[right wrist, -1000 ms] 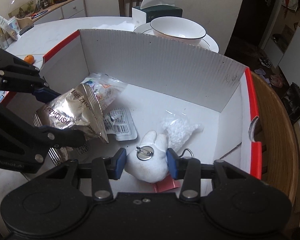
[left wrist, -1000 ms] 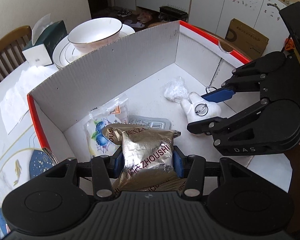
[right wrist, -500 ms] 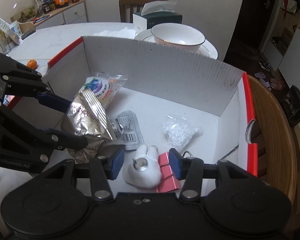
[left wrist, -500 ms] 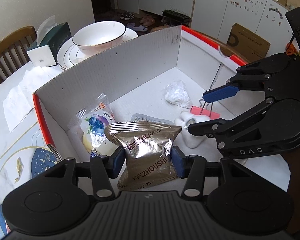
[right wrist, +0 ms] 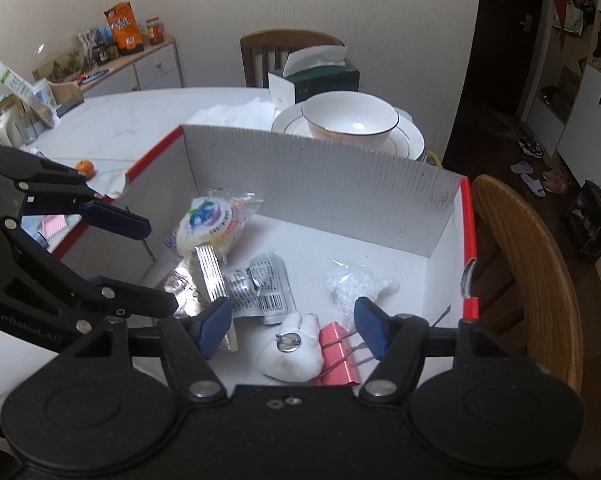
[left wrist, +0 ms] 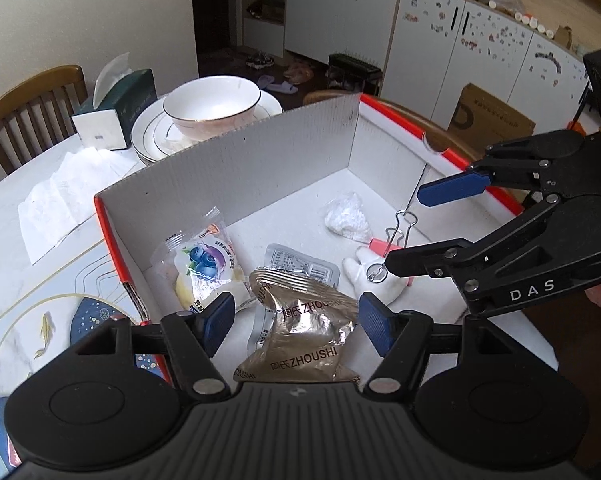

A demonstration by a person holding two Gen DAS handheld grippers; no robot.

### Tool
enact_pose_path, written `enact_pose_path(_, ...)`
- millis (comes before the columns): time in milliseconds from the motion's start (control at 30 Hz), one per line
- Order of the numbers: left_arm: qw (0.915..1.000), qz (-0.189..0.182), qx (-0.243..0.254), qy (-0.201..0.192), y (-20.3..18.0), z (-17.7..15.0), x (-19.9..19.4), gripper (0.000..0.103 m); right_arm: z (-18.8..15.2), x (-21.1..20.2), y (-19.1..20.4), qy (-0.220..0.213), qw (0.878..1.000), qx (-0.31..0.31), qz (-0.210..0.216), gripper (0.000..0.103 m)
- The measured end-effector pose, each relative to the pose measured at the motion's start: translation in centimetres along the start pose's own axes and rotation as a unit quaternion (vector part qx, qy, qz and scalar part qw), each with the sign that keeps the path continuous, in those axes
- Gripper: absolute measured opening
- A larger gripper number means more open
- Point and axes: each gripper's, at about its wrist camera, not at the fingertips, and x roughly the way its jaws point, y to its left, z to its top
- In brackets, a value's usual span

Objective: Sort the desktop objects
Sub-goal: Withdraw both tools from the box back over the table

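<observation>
the left gripper (left wrist: 296, 326) is opening its jaws over one shiny gold crinkly snack bag (left wrist: 304, 334), not pinching it. the right gripper (right wrist: 292, 330) is opening over one white fluffy toy (right wrist: 290, 354). both lie in one white cardboard box with red edges (right wrist: 320, 178), with three more packets and one pink metal clip (right wrist: 338, 354).

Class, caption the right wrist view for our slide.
Right gripper opening above white plush brooch inside cardboard box.

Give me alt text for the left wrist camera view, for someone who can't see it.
The left gripper, jaws opening, hangs over a gold snack bag lying loose in a white cardboard box. The right gripper, also opening, is above a white plush toy and pink binder clip.
</observation>
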Motion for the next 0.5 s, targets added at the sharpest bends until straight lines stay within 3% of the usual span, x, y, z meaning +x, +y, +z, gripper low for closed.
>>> enact_pose_path(500, 0.9985, 0.001, -0.024, -0.050, 1.1, -1.3, -3.5, 0.086, 0.2, -2.4, 2.0, -0.035, 0.999, 0.025, -0.002, 0.069)
